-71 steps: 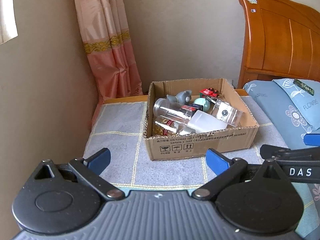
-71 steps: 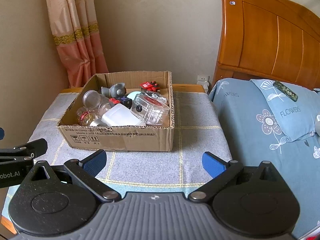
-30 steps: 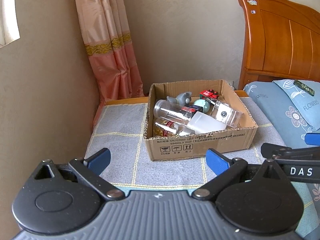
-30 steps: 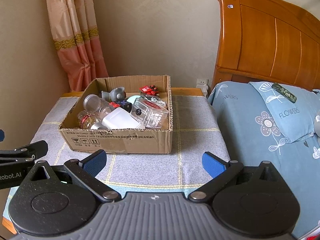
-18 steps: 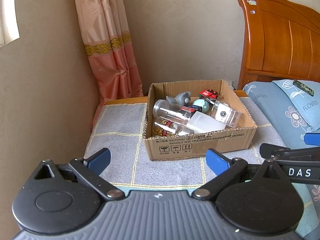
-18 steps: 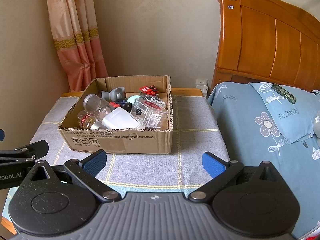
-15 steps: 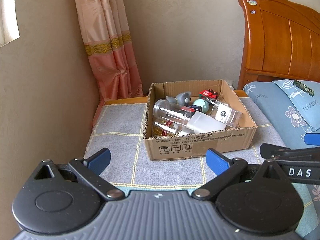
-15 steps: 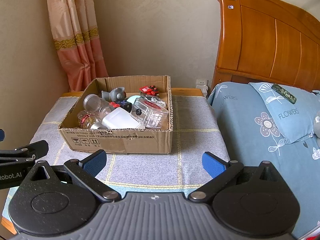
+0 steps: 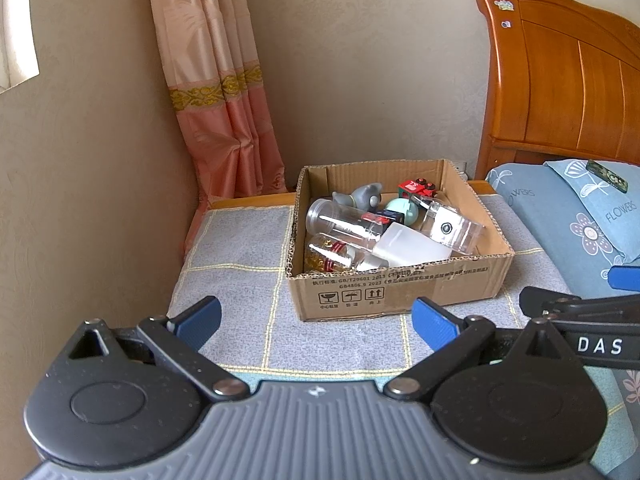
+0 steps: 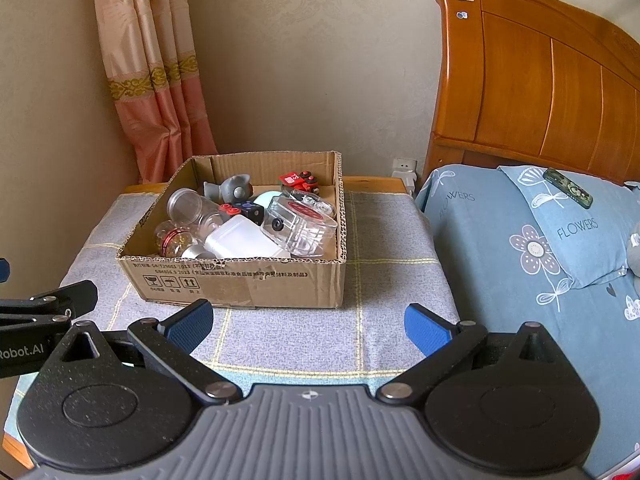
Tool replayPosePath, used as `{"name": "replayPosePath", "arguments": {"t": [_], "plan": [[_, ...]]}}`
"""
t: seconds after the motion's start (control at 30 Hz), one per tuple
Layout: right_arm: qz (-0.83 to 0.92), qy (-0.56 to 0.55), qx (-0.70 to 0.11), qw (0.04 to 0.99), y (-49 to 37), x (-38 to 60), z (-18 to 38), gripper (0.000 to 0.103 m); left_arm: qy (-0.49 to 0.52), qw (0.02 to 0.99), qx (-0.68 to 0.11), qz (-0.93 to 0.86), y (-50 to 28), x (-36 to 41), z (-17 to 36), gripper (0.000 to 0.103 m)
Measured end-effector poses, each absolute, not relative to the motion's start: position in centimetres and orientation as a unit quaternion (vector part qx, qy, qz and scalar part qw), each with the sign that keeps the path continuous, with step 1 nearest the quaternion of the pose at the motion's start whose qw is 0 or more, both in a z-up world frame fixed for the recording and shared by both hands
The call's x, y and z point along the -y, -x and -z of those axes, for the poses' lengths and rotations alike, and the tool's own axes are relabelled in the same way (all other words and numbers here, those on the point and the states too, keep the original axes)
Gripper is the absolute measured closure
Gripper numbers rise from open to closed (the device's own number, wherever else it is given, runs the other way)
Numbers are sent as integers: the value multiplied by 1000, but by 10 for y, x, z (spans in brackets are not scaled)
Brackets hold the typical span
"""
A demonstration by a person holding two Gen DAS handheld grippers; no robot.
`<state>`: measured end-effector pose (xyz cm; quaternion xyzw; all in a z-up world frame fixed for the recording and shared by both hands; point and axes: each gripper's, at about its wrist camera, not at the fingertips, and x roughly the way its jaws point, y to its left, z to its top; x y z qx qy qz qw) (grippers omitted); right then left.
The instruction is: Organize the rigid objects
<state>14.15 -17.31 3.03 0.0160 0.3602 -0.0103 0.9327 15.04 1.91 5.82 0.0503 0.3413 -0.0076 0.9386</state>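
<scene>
Bedside table (image 10: 384,240): grey checked cloth.
Cardboard box (image 10: 240,280): heaped jars and toys, collected together.
Left gripper (image 9: 316,320): wide open, empty.
Right gripper (image 10: 308,326): wide open, empty.

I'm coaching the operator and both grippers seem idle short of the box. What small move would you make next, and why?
The scene fits two stages: items gathered into the cardboard box, or waiting to come out. Both the left gripper and right gripper are open and hold nothing, with bare cloth between them and the box. I'd probably just ease the right gripper forward toward the box.
</scene>
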Motion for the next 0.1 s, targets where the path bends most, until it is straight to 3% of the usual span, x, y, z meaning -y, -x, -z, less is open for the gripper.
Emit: {"name": "replayPosePath", "arguments": {"t": [0.1], "plan": [[10, -16, -360, 933, -141, 173, -31, 0, -49, 939, -341, 8, -150, -19, -58, 2]]}}
